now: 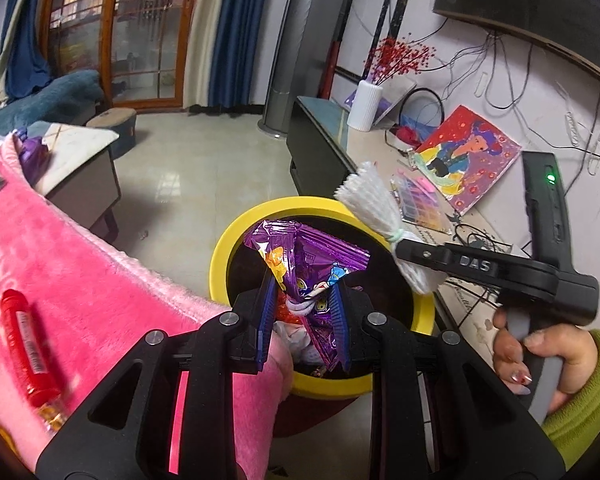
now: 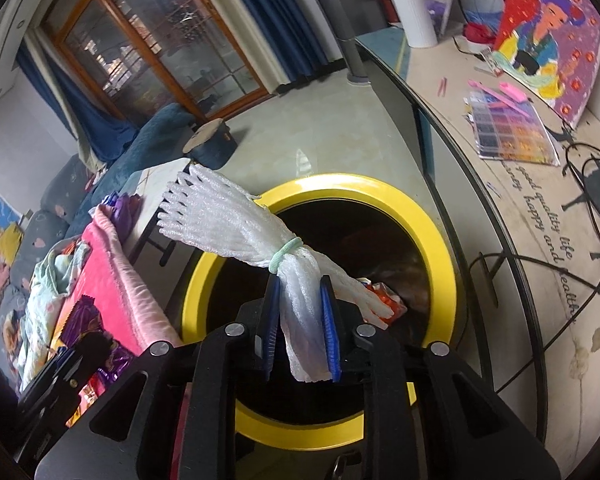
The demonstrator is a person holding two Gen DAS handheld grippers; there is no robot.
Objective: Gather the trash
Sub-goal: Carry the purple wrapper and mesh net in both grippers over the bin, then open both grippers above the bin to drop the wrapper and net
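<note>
Two tiled-floor neighbours: yellow-rimmed bin (image 2: 440, 240) between pink blanket (image 1: 100, 280) and cabinet (image 2: 520, 240).

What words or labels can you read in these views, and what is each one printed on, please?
"DAS": on the right gripper.
"good quality life", "happy and healthy": on the tabletop.
Print on the red tube and purple wrapper: too blurred to read.

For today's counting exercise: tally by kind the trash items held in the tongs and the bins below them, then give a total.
Purple snack wrapper, in the left tongs: 1
White foam net sleeve, in the right tongs: 1
Yellow-rimmed bin: 1
Total: 3
</note>
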